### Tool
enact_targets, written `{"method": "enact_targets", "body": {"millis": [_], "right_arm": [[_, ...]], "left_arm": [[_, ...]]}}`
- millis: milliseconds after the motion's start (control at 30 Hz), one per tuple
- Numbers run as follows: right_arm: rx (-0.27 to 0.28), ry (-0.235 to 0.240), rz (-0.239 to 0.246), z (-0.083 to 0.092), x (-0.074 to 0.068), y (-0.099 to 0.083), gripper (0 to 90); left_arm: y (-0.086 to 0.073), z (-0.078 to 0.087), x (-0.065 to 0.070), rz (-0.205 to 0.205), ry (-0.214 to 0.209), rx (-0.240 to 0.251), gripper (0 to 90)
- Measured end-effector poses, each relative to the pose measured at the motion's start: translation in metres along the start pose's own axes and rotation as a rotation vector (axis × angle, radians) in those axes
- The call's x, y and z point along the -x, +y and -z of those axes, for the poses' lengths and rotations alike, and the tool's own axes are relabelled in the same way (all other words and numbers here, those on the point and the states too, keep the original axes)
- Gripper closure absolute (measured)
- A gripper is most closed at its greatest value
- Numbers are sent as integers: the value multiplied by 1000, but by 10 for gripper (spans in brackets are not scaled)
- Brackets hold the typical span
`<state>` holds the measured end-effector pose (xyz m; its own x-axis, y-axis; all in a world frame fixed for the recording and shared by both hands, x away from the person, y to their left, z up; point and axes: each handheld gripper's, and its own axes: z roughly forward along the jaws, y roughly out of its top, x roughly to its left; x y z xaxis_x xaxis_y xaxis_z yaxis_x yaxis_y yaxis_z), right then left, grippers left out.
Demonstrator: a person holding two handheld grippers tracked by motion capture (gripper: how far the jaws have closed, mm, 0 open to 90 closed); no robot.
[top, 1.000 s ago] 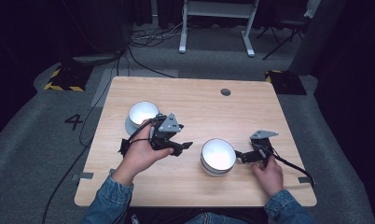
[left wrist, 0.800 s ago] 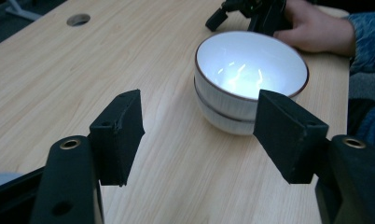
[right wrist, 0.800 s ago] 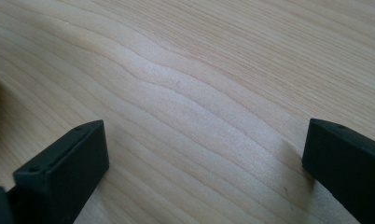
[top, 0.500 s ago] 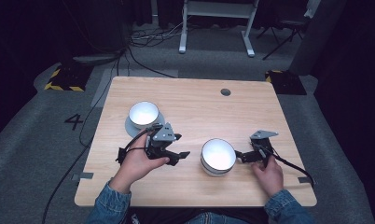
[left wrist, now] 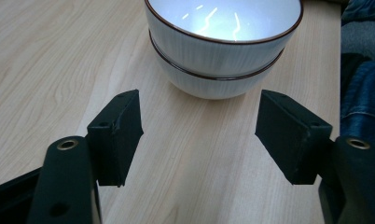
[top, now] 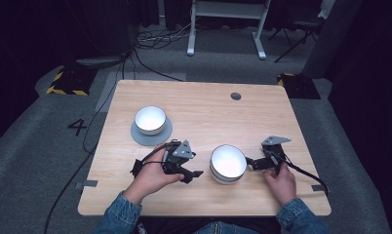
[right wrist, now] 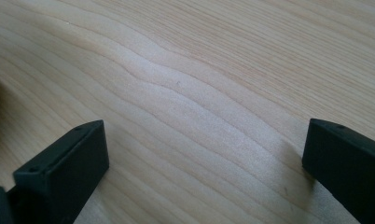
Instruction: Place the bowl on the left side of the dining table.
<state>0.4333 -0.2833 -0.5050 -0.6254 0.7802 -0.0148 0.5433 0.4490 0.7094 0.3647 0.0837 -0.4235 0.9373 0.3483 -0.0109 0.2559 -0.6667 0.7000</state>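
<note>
Two white bowls with brown rims sit nested in one stack point(top: 228, 164) near the table's front middle; the left gripper view looks at this stack point(left wrist: 223, 51) from close by. My left gripper point(top: 193, 172) lies low just left of the stack, its jaws open and bare point(left wrist: 199, 123), aimed at the bowls and short of them. On the stack's right side my right gripper point(top: 251, 163) rests with its jaws wide open over bare wood point(right wrist: 204, 140). A third white bowl point(top: 150, 119) stands on a grey saucer point(top: 152, 135) farther back on the left.
The light wooden table point(top: 204, 107) has a small round cable hole point(top: 236, 96) at the back right. Cables trail from both grippers across the front of the table. A denim sleeve point(left wrist: 363, 93) lies to the right of the stack in the left gripper view.
My left gripper has come away from the bowl on the saucer, moving toward the person and down to the table beside the stack. The right gripper has stayed put.
</note>
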Motion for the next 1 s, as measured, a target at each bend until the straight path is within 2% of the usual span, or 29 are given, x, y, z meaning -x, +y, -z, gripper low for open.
{"method": "enact_targets", "body": {"millis": [67, 200, 533, 567, 700, 767, 833, 867, 967, 1000], "right_arm": [[0, 0, 0, 0, 0, 0, 6], [0, 0, 0, 0, 0, 0, 6], [0, 0, 0, 0, 0, 0, 6], [1, 1, 0, 0, 0, 0, 6], [3, 4, -6, 0, -1, 0, 5], [2, 3, -3, 0, 0, 0, 6], [2, 4, -4, 0, 0, 0, 6], [3, 3, -4, 0, -1, 0, 6], [3, 4, -2, 0, 0, 0, 6], [3, 4, -2, 0, 0, 0, 6]], "left_arm": [[-3, -11, 0, -10, -16, -29, 315], [-9, -25, 2, -1, -47, -65, 315], [-18, -42, 6, -1, -82, -125, 313], [-19, -45, 7, -3, -102, -141, 313], [-21, -50, 8, -30, -117, -177, 313], [-22, -53, 9, -42, -117, -181, 313], [-22, -54, 10, -30, -126, -192, 313], [-23, -58, 11, -48, -113, -186, 315], [-25, -62, 13, -53, -123, -171, 309], [-27, -65, 14, -66, -117, -146, 309]]}}
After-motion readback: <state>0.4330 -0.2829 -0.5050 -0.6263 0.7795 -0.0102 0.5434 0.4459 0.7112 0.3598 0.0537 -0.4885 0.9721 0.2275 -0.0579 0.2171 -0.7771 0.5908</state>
